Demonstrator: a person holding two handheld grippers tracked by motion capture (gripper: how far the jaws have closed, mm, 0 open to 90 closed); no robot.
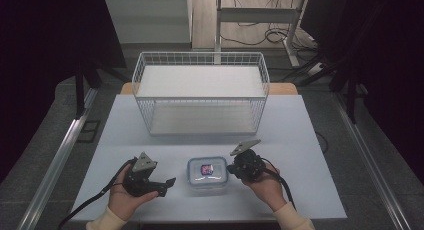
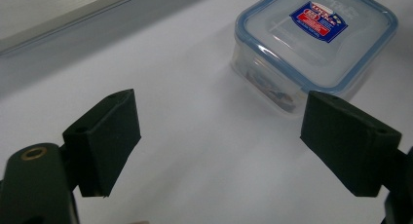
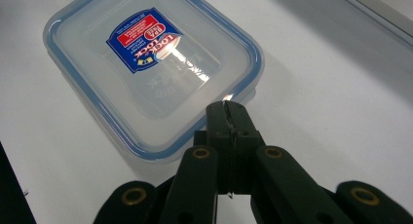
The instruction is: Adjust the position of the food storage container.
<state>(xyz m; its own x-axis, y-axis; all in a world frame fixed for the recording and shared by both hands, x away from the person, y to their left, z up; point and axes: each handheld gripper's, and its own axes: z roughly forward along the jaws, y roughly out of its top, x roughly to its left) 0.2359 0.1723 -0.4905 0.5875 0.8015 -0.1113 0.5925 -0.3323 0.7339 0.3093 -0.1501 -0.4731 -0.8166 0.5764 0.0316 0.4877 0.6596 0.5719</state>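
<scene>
At lower centre of the high view the lidded container [image 1: 208, 172] sits on the worktop [image 1: 280, 130], the fully closed, empty right gripper [image 3: 227, 108] touching its rim, the left gripper [image 2: 219, 136] wide open nearby; next, probably pressing its side latch.

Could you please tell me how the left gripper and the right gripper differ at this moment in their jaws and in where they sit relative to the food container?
The left gripper has its jaws wide apart with nothing between them; the right gripper has its jaws shut together. The left gripper sits apart from the food container, while the right gripper's tips are at the container's rim. Both are black, each held in a hand, and both point toward the container.
</scene>
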